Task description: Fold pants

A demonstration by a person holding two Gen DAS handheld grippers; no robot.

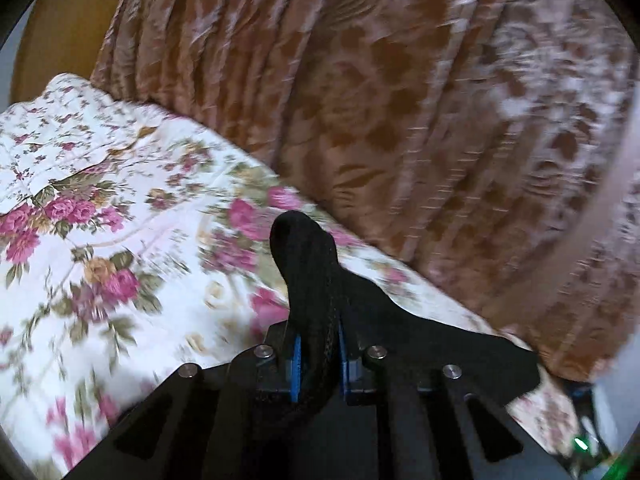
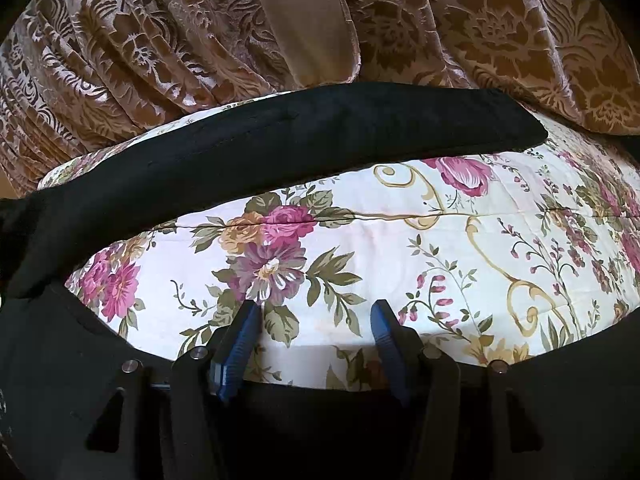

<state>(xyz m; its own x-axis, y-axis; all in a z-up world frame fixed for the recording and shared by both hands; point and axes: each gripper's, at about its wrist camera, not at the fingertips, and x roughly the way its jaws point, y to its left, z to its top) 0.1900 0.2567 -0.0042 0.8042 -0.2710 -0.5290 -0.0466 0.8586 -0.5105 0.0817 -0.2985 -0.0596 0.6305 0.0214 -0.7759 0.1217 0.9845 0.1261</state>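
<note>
Your left gripper (image 1: 318,354) clenches a fold of the black pants (image 1: 304,264); your right gripper (image 2: 316,320) stands released.

From the right wrist, a pant leg (image 2: 280,148) stretches nine to two o'clock across the floral bedspread (image 2: 460,240). The brown patterned curtain (image 2: 500,40) hangs close behind at twelve, hemming in the far edge.

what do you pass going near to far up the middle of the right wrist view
right gripper, jaws apart with nothing between them → flowered quilt → black pants lying in a band across it → brown patterned curtain behind
</note>
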